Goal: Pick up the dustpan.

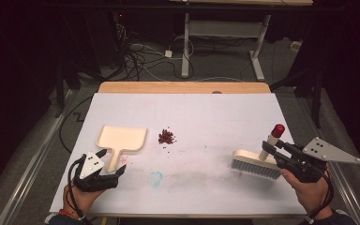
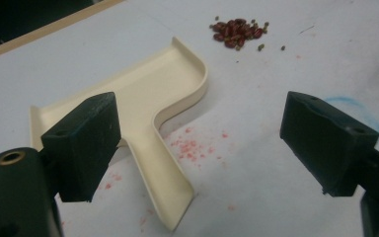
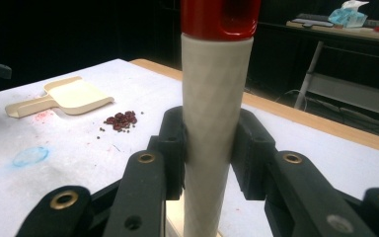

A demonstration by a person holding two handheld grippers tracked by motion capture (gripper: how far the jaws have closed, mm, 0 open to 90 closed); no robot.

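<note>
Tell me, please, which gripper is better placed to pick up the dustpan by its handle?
The left. The left gripper is open with its fingers astride the dustpan handle. The right gripper is already shut on the brush, far across the table.

Cream dustpan, plain, no pattern; dark red-brown beans w/ a few greenish bits; pale cream brush handle, glossy red cap, grey-white bristles; black left gripper & right gripper, brass-coloured rivets, grey plates; white table, pink speckles, faint blue ring, tan wood edge.
</note>
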